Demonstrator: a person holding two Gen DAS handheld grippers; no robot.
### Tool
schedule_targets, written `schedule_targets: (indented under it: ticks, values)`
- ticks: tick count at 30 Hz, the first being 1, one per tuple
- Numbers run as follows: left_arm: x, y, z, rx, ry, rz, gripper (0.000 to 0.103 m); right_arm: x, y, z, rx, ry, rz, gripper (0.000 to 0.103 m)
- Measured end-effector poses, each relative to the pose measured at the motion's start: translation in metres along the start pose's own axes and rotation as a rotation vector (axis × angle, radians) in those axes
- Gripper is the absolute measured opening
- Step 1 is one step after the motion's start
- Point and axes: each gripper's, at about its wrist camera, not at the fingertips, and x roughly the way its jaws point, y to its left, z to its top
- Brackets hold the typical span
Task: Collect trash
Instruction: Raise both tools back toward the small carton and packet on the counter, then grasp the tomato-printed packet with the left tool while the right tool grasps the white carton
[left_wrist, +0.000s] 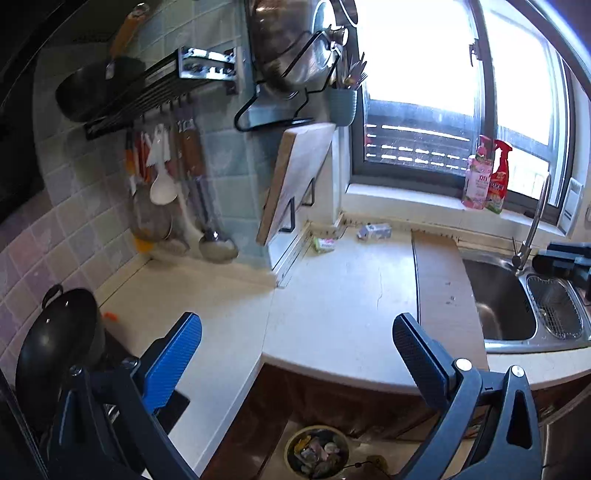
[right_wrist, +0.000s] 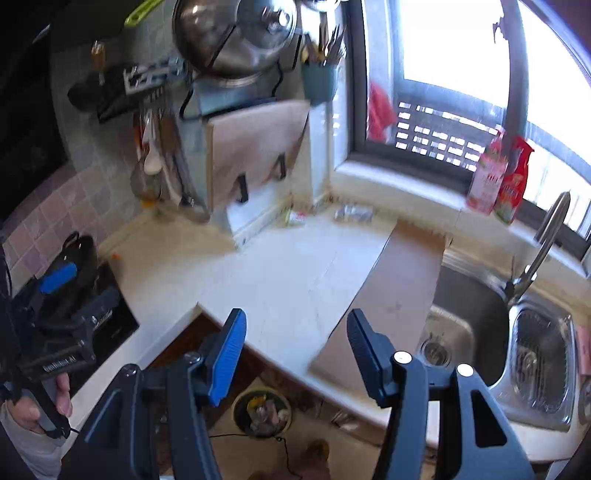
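Both grippers are held above the near edge of the table, and nothing is grasped: the left gripper is spread wide with empty air between its fingers, and the right gripper is likewise open and empty. The trash is seen at the far edge of the table, under the window sill: a small green-and-pink wrapper lies close to the far corner beside the leaning cutting board, and a crumpled grey packet rests a little to its right, apart from it. A small orange scrap is visible near the left edge, beside the black pot. A bin with rubbish already in it stands on the floor below the near edge. A long reach to the far edge is judged necessary, and the cutting board could be knocked by the left gripper on the way. The flat wrapper could be pushed into the corner rather than pinched, and light pieces could be dropped short of the bin
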Motion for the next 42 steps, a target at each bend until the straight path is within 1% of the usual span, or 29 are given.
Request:
schedule_targets:
  ticks: [2,4,7,9,12,16,20,23,27,30,32,33,35,36,38,42]
  values:
    - [0.01,-0.006,0.014,0.014,-0.016,0.013,0.102,-0.002,-0.009,0.02,-0.012,-0.05,-0.02,0.062]
    - [0.021,-0.012,0.027,0.026,-0.036,0.031,0.102,-0.001,-0.018,0.041,-0.025,-0.103,-0.022,0.068]
    - [0.043,-0.019,0.047,0.029,-0.031,0.062,0.102,0.01,-0.029,0.065,-0.035,-0.145,-0.017,0.07]
    - [0.06,-0.024,0.06,0.037,-0.014,0.06,0.102,0.022,-0.036,0.078,-0.035,-0.151,-0.003,0.07]
    - [0.087,-0.034,0.083,0.066,-0.004,0.088,0.102,0.05,-0.051,0.098,-0.021,-0.141,0.016,0.07]
    - [0.12,-0.047,0.109,0.08,0.007,0.101,0.102,0.092,-0.073,0.119,-0.001,-0.085,0.042,0.07]
    - [0.166,-0.066,0.126,0.104,0.054,0.103,0.102,0.13,-0.099,0.137,0.016,-0.037,0.06,0.07]
    - [0.205,-0.079,0.135,0.12,0.106,0.093,0.102,0.165,-0.126,0.156,0.064,0.009,0.095,0.07]
    - [0.267,-0.095,0.142,0.13,0.183,0.095,0.102,0.227,-0.165,0.182,0.158,0.092,0.159,0.07]
    - [0.314,-0.101,0.143,0.124,0.23,0.1,0.102,0.289,-0.19,0.197,0.239,0.177,0.205,0.07]
    - [0.355,-0.103,0.139,0.098,0.293,0.109,0.102,0.334,-0.202,0.201,0.282,0.232,0.23,0.07]
    - [0.372,-0.102,0.137,0.077,0.316,0.099,0.102,0.354,-0.206,0.201,0.298,0.254,0.231,0.07]
    - [0.402,-0.101,0.131,0.035,0.339,0.097,0.102,0.395,-0.212,0.201,0.314,0.286,0.216,0.07]
    - [0.411,-0.101,0.128,0.025,0.346,0.104,0.102,0.417,-0.214,0.199,0.312,0.304,0.193,0.07]
    - [0.441,-0.103,0.122,0.012,0.354,0.136,0.102,0.452,-0.218,0.196,0.311,0.33,0.162,0.07]
    - [0.477,-0.108,0.116,0.029,0.315,0.202,0.102,0.517,-0.224,0.185,0.325,0.375,0.12,0.07]
